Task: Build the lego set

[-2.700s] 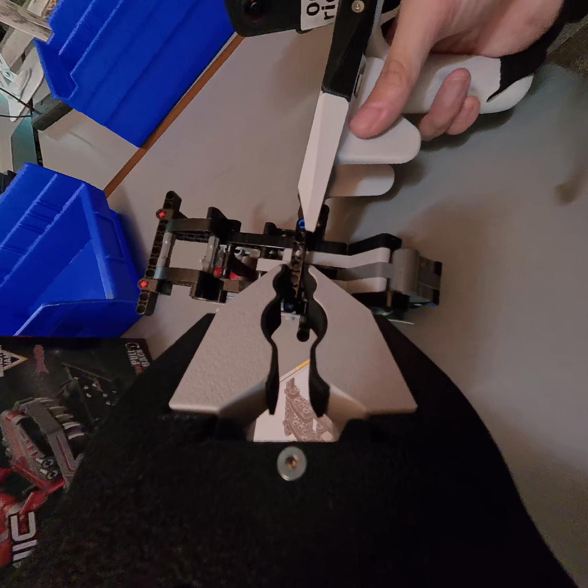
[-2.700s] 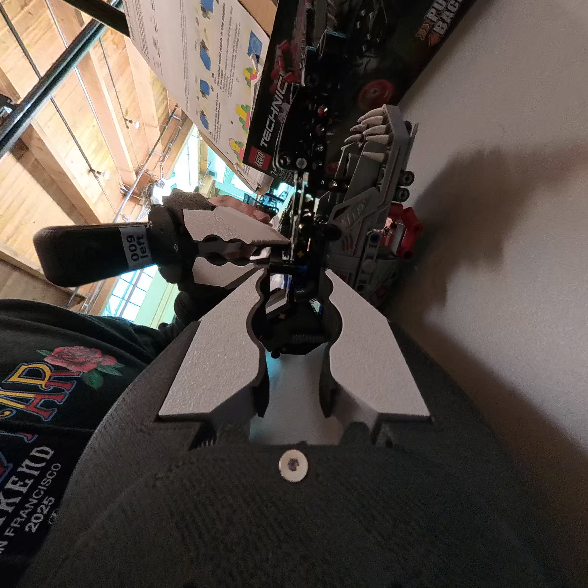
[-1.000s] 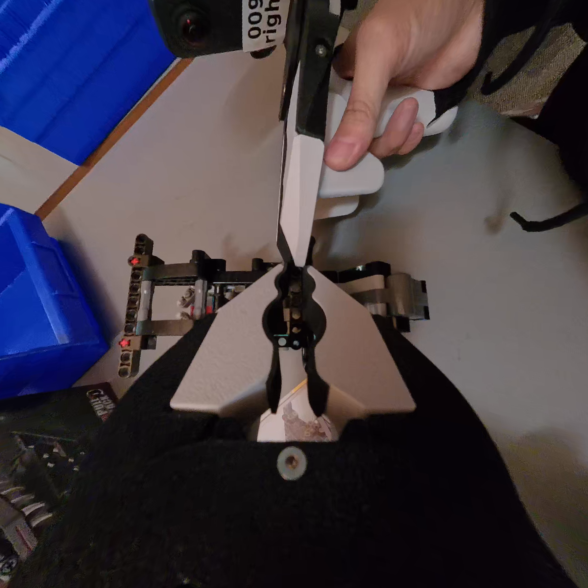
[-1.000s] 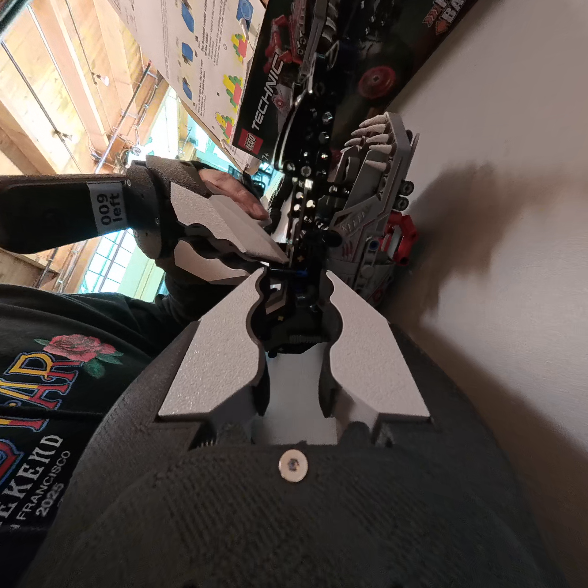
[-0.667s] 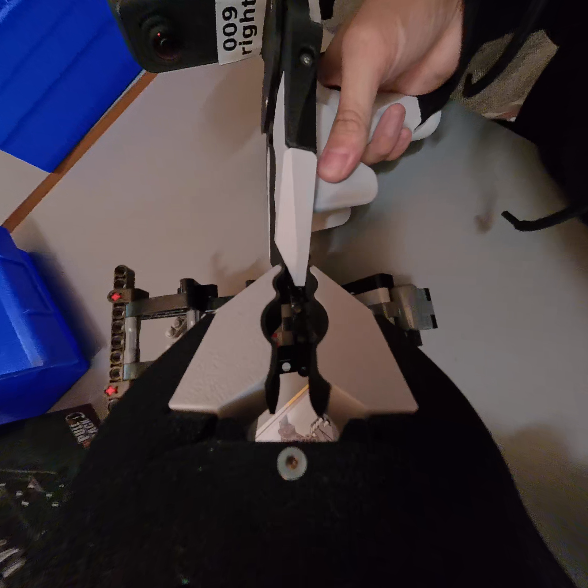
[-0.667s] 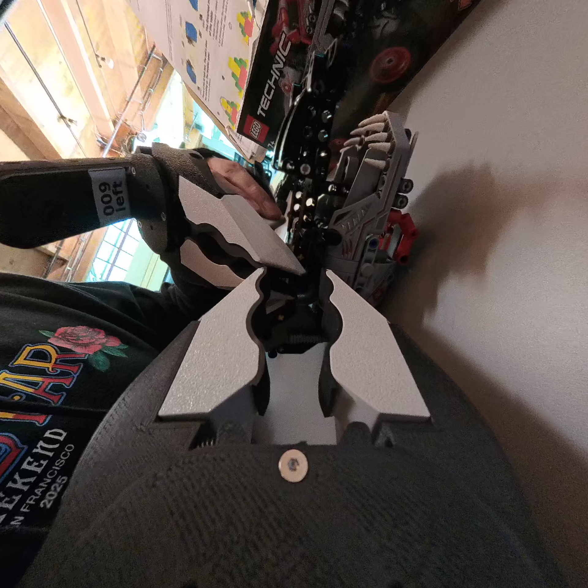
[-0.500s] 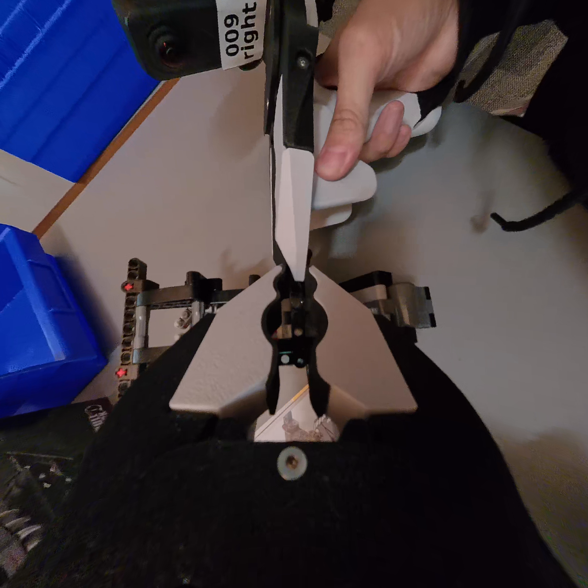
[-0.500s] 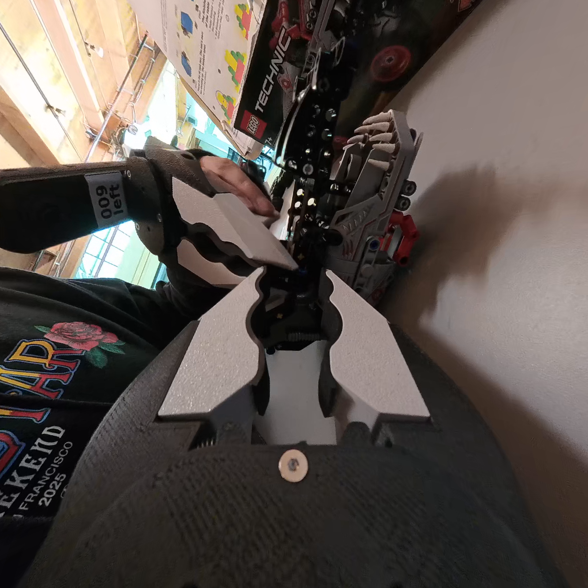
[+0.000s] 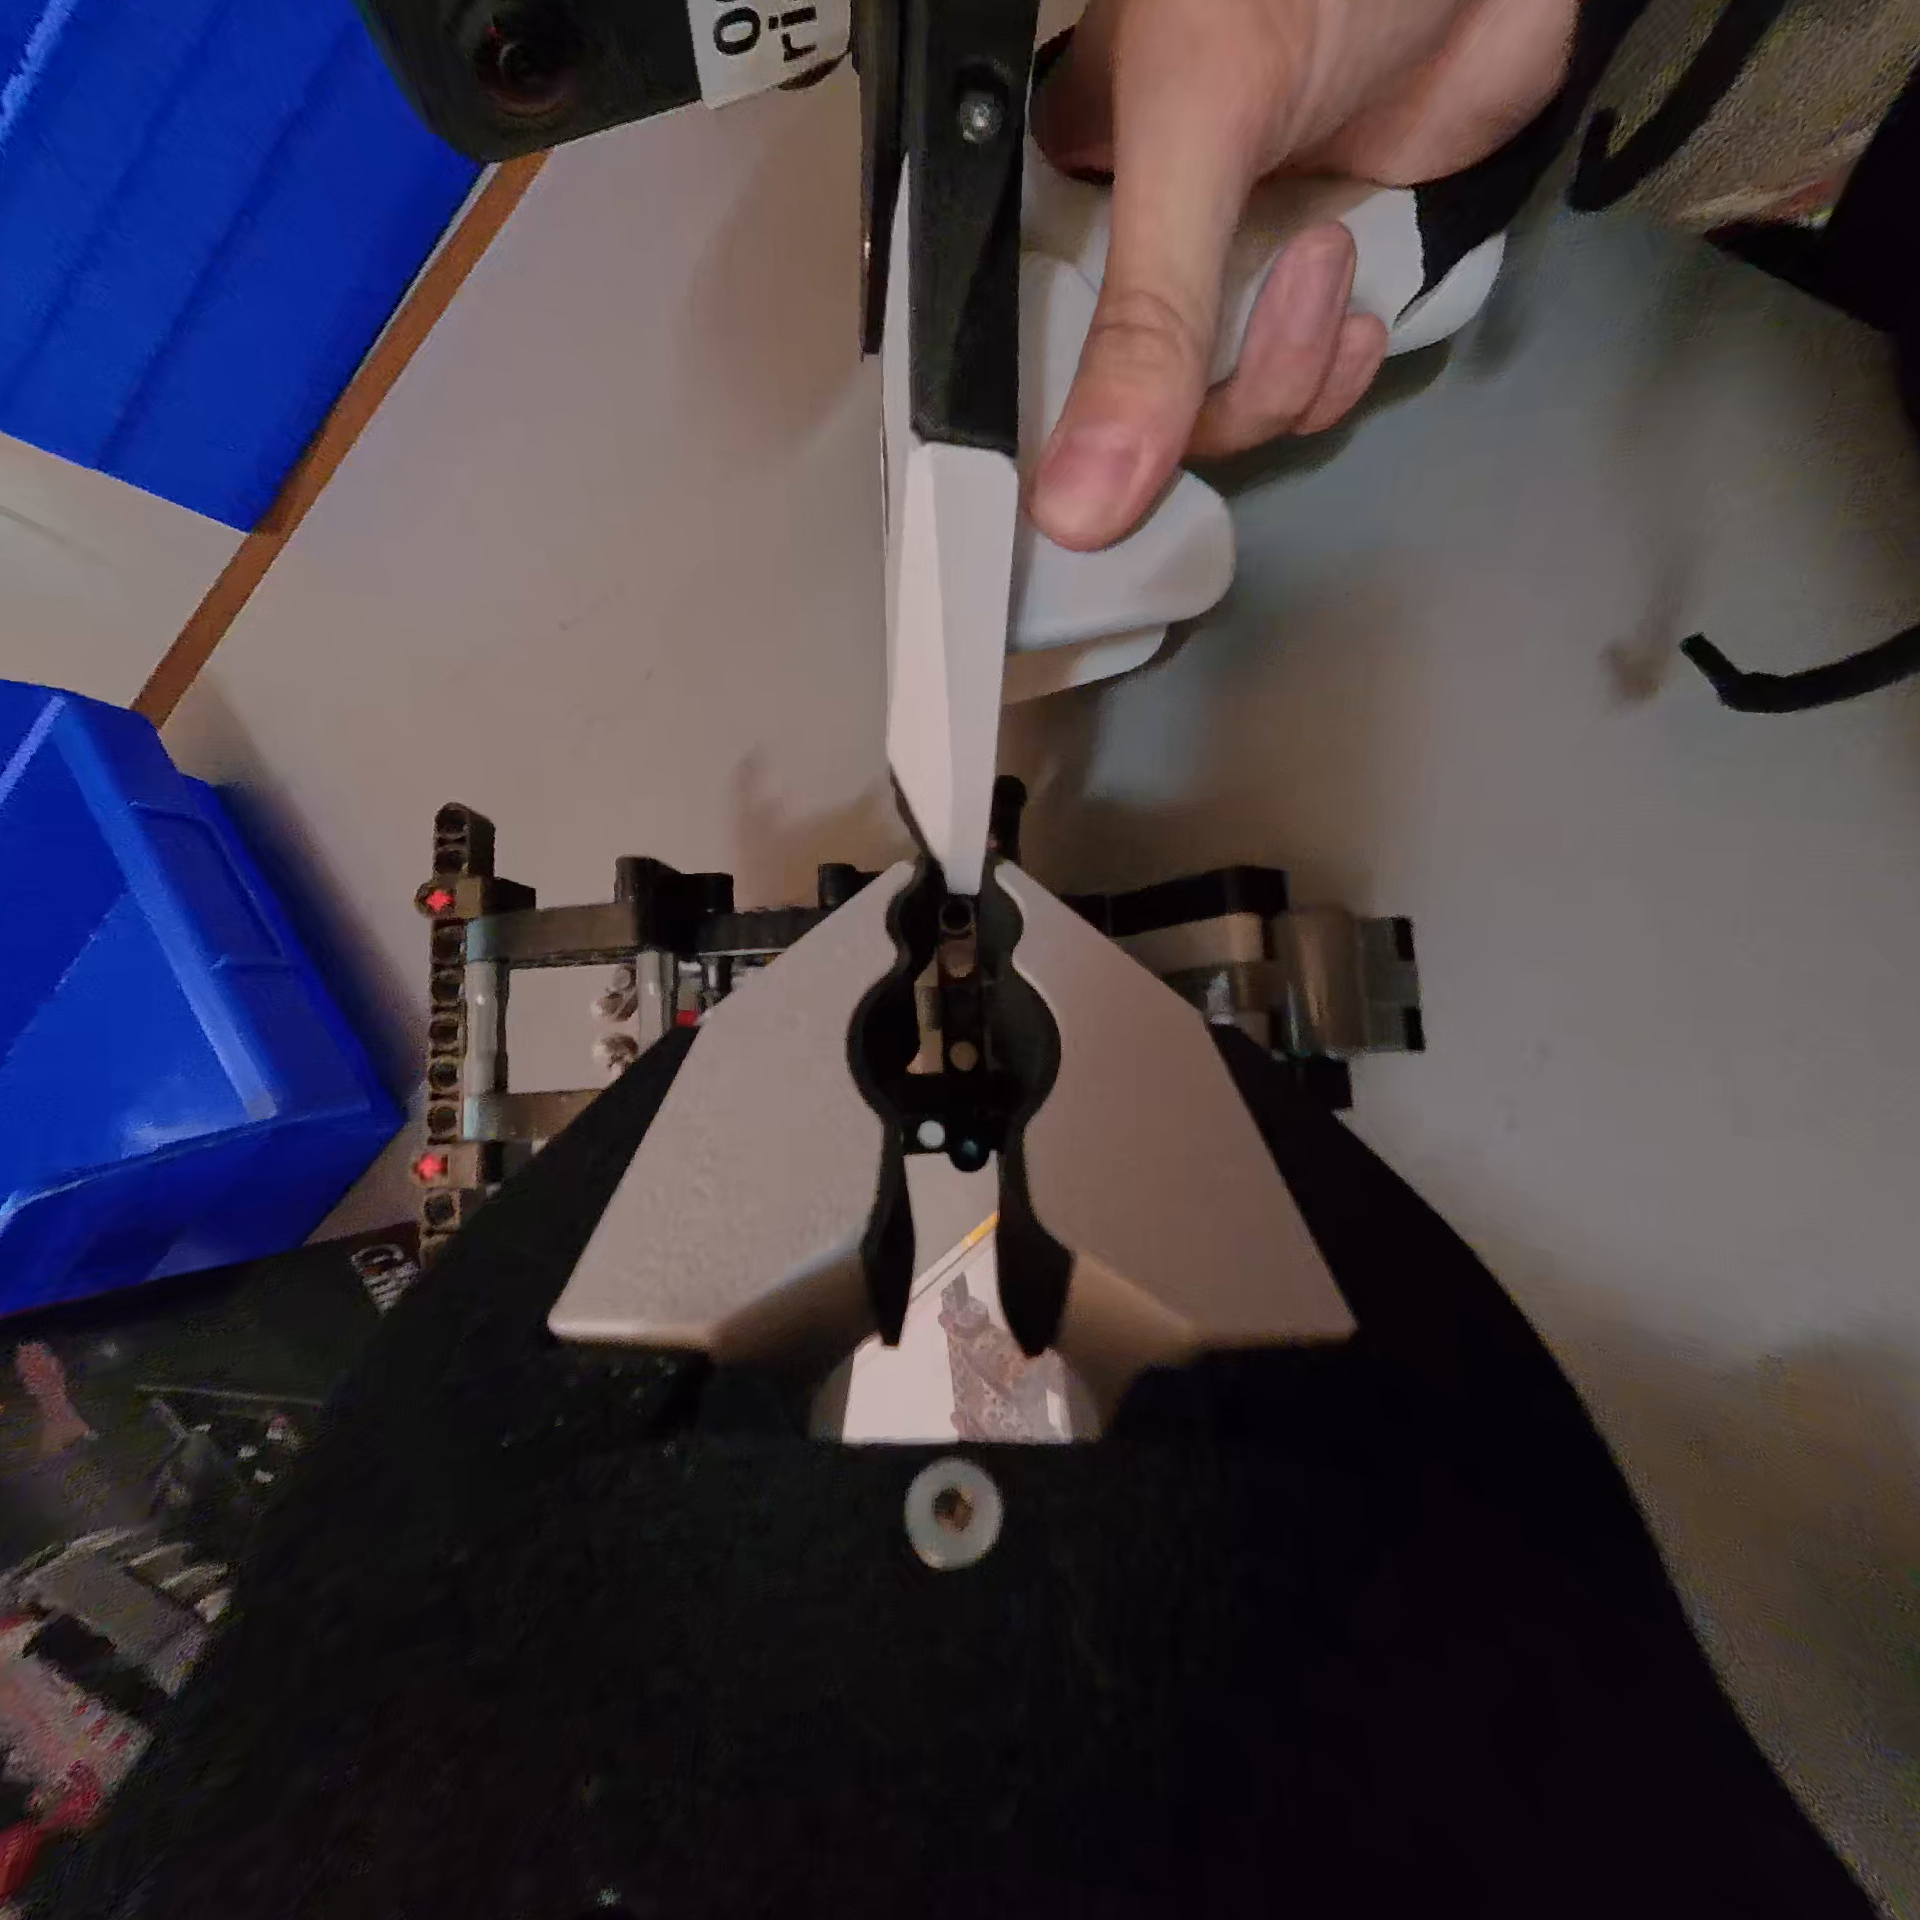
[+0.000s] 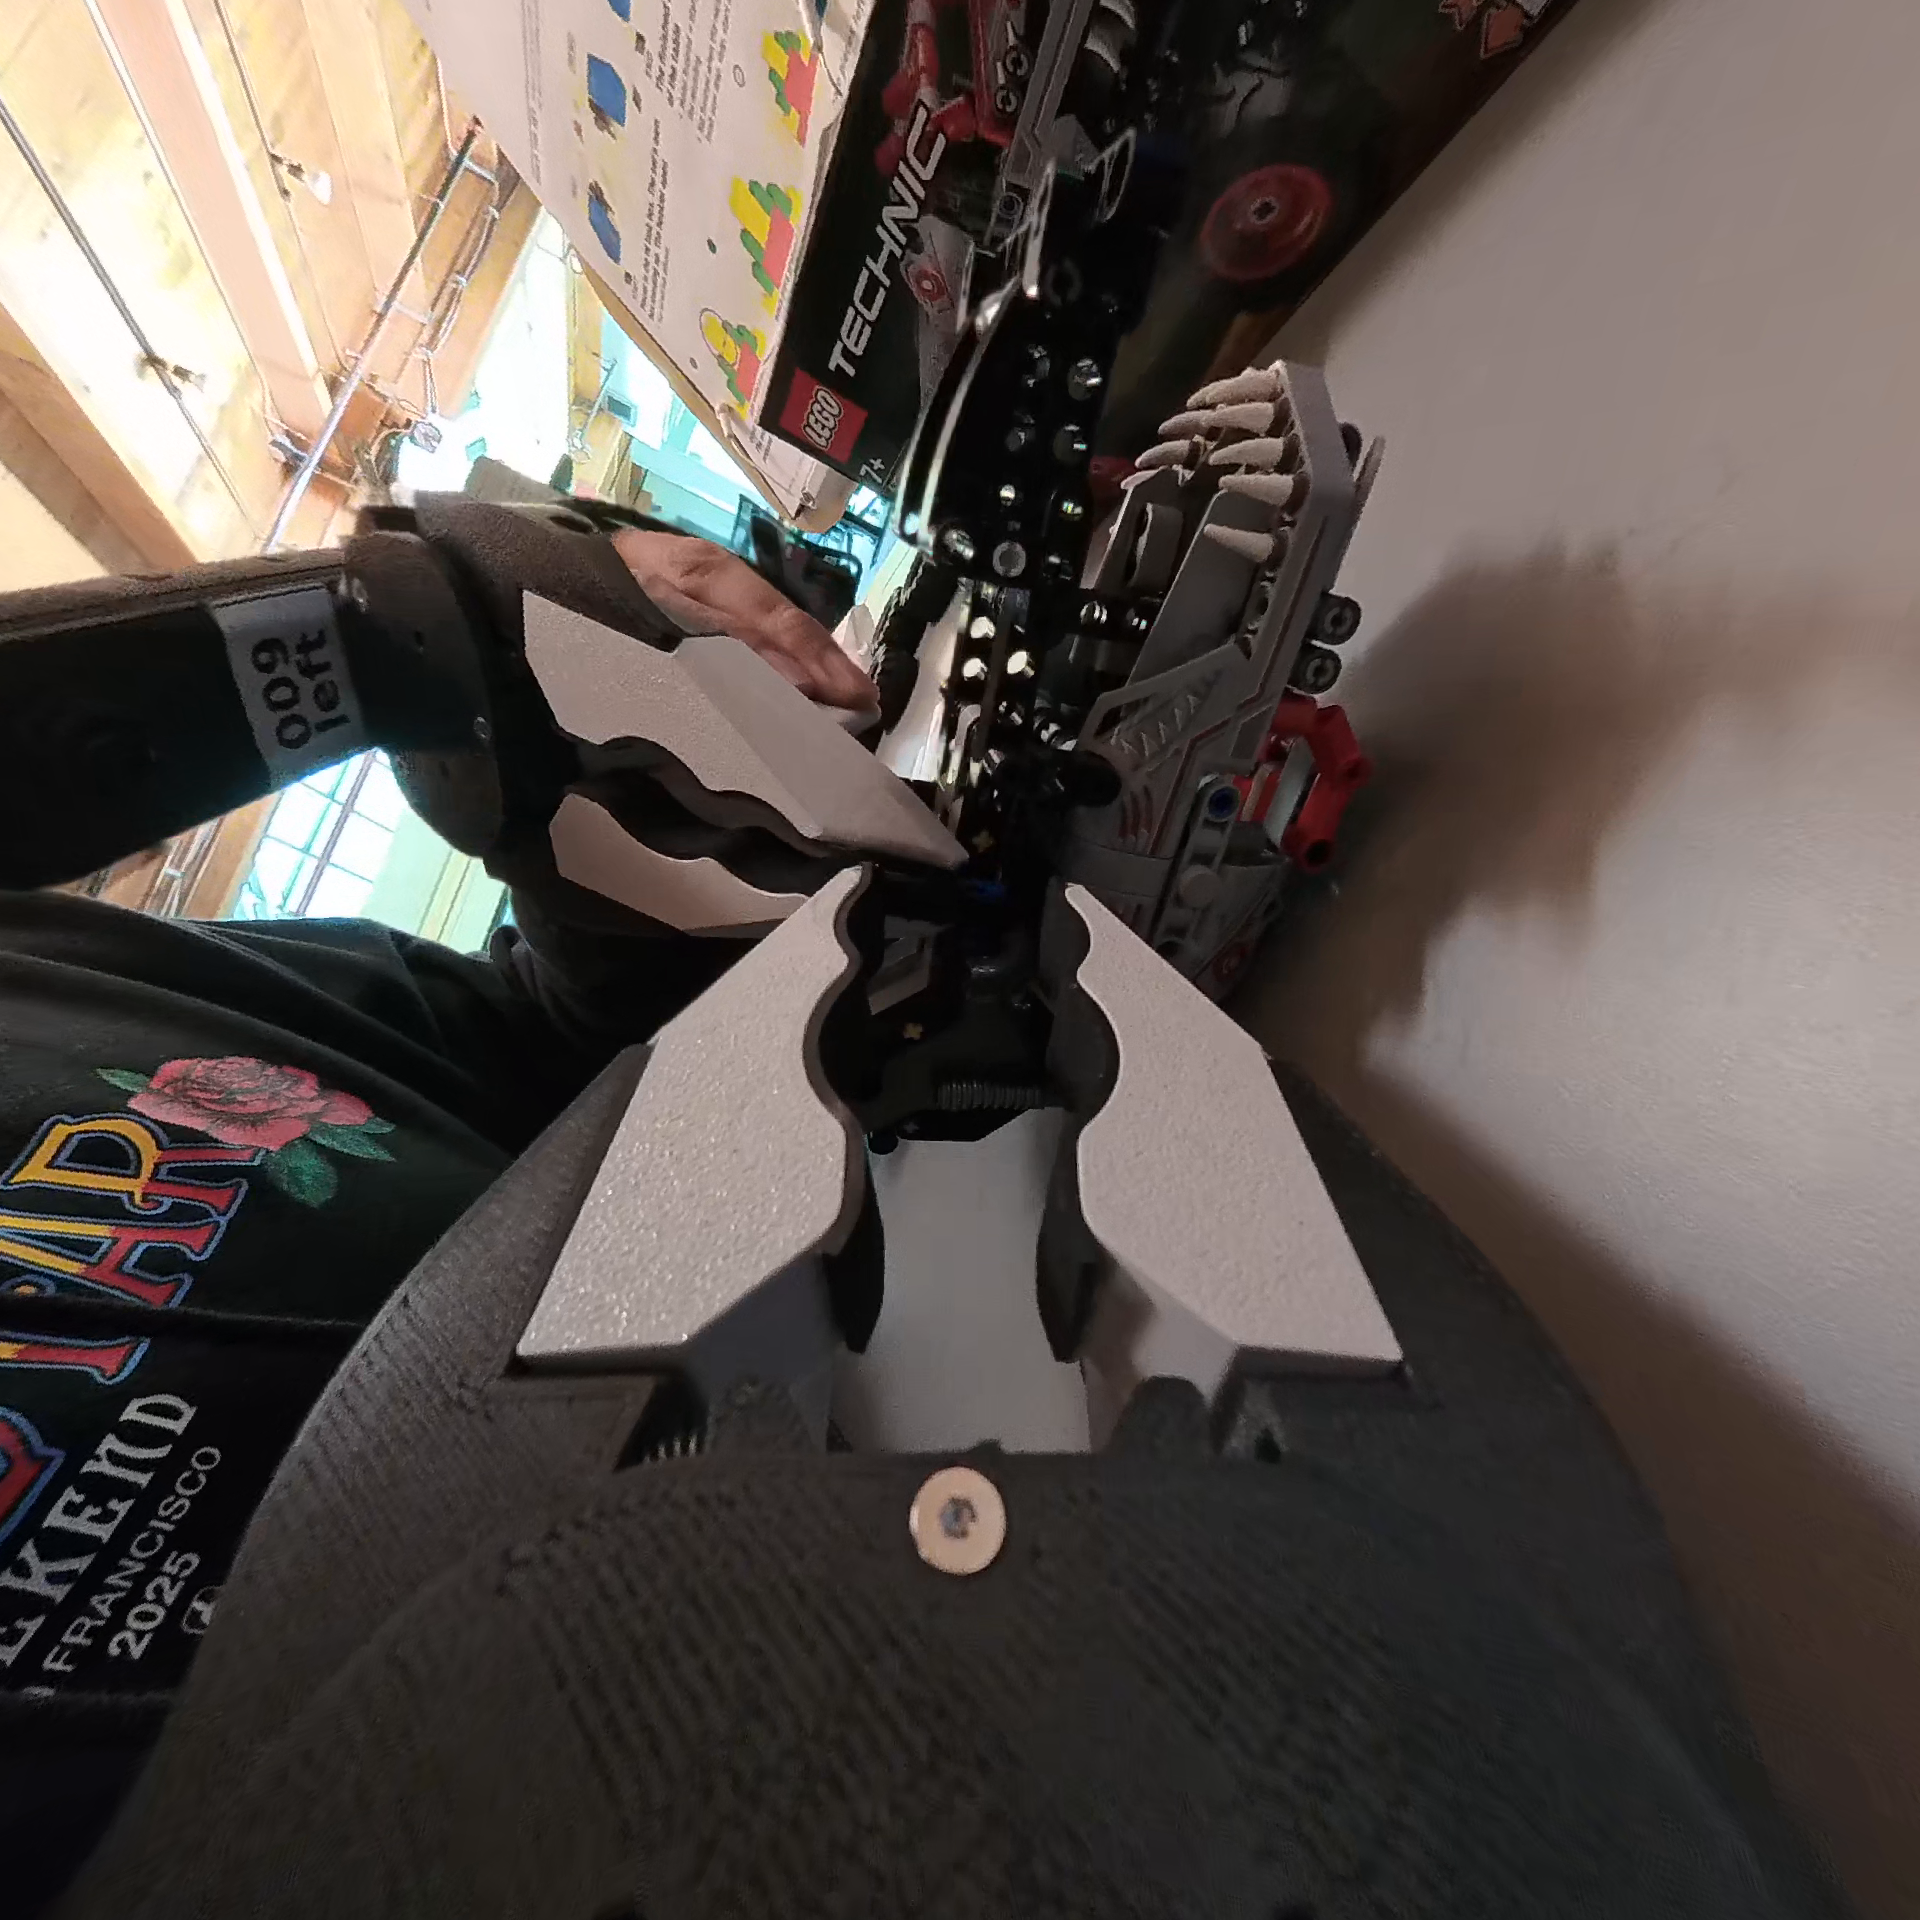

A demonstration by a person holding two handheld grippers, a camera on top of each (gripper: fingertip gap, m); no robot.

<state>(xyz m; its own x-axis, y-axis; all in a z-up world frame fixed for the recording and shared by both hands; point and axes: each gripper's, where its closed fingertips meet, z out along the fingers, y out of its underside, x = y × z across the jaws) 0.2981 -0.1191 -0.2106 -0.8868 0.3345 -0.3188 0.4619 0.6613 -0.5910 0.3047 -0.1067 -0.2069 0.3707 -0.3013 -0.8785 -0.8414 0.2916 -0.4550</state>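
Observation:
The part-built lego model (image 9: 582,925), a black and grey frame with red pins, lies on the pale table. My left gripper (image 9: 958,894) is shut on a black holed beam (image 9: 961,997) that stands up from the model's middle. The right gripper (image 9: 951,831) comes down from above and meets the model at the same spot. In the right wrist view my right gripper (image 10: 966,904) is closed around a black section of the model (image 10: 1226,675), beside its grey toothed panel. The left gripper (image 10: 914,852) shows there at the left, its tips touching the model.
Two blue bins (image 9: 156,987) (image 9: 208,208) stand left of the model. The black lego box (image 10: 935,208) lies beside it, with a printed sheet (image 10: 665,135) behind. An instruction booklet (image 9: 966,1371) lies under my left gripper. A black cable (image 9: 1808,675) lies at the right. Both grippers' tips are close together, under 4 cm apart.
The left gripper has come closer to the model, and the beam sits deeper between its jaws. The right gripper has kept its hold and tilted slightly.

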